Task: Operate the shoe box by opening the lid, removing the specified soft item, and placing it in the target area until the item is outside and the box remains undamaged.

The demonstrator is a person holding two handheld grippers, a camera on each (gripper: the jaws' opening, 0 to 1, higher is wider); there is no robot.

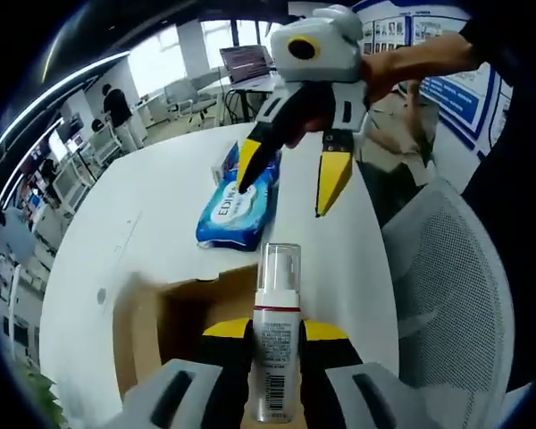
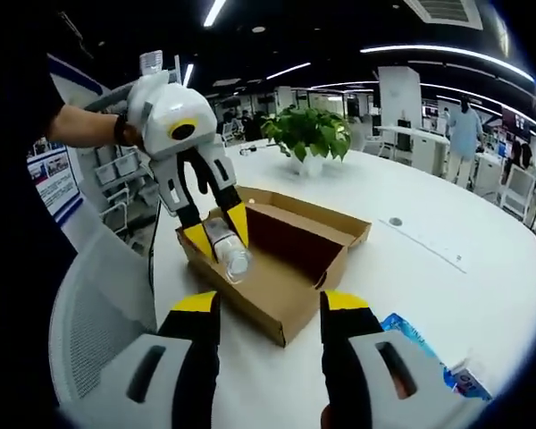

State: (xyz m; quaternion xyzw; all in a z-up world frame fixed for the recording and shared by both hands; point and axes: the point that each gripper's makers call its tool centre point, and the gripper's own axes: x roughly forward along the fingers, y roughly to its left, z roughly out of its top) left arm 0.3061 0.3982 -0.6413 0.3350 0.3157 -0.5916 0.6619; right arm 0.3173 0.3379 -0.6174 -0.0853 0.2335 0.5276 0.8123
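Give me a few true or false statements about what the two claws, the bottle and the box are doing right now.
1. The left claw grips a clear pump bottle. True.
2. The cardboard box has its lid closed. False: it is open, interior showing.
3. The right claw is clamped on the blue wipes pack. False: it is open, one jaw tip at the pack.
4. The wipes pack lies on the white table, outside the box. True.
5. A potted plant stands inside the box. False: it stands on the table behind it.

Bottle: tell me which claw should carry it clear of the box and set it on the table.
Left. The left claw is shut on the bottle above the open box. The right claw hangs open and empty over the wipes pack, so it would need a handover first.
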